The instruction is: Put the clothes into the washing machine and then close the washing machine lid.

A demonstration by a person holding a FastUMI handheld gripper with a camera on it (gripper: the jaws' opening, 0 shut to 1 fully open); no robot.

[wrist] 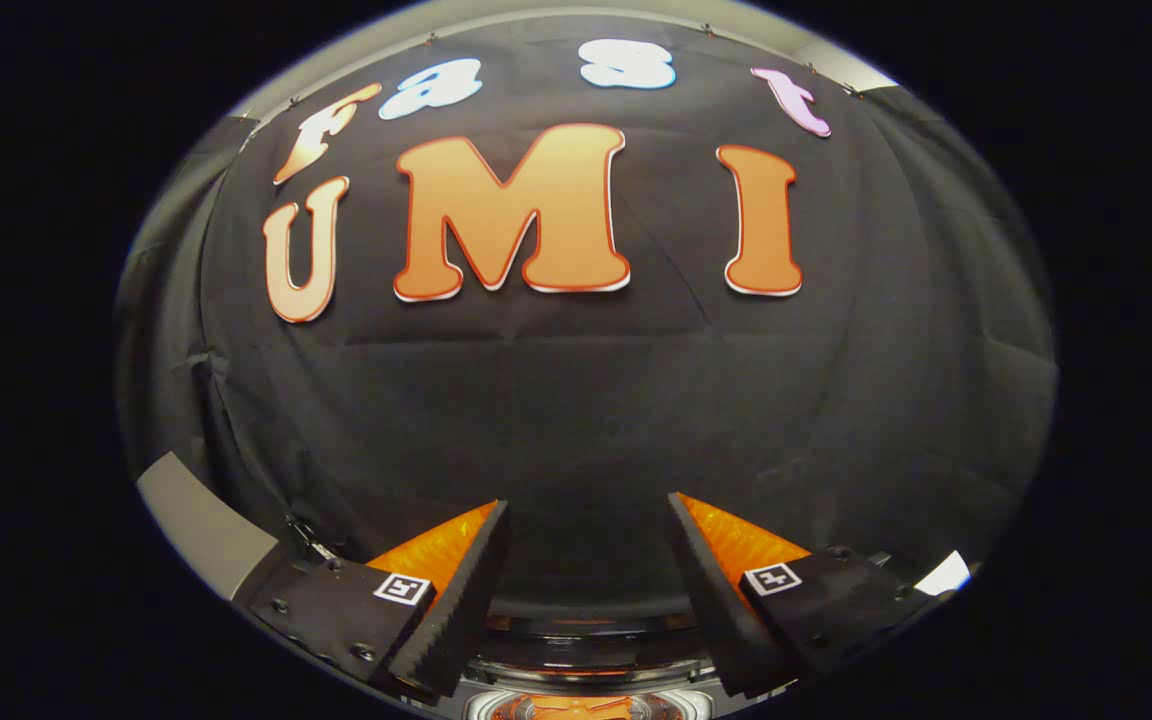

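My gripper (588, 505) is open, its two orange fingers with black ribbed pads (471, 580) spread wide and nothing between them. It points at the black cloth wall ahead. Low down between the fingers and just beneath them I see a shiny curved rim, probably the top of the washing machine (586, 640), with orange reflections on it. I cannot tell whether its lid is up or down. No clothes are in sight.
A grey panel or edge (201, 530) runs along the lower left beside the left finger. A small bright white patch (944, 575) sits by the right finger. The black cloth wall (586, 400) stands close ahead.
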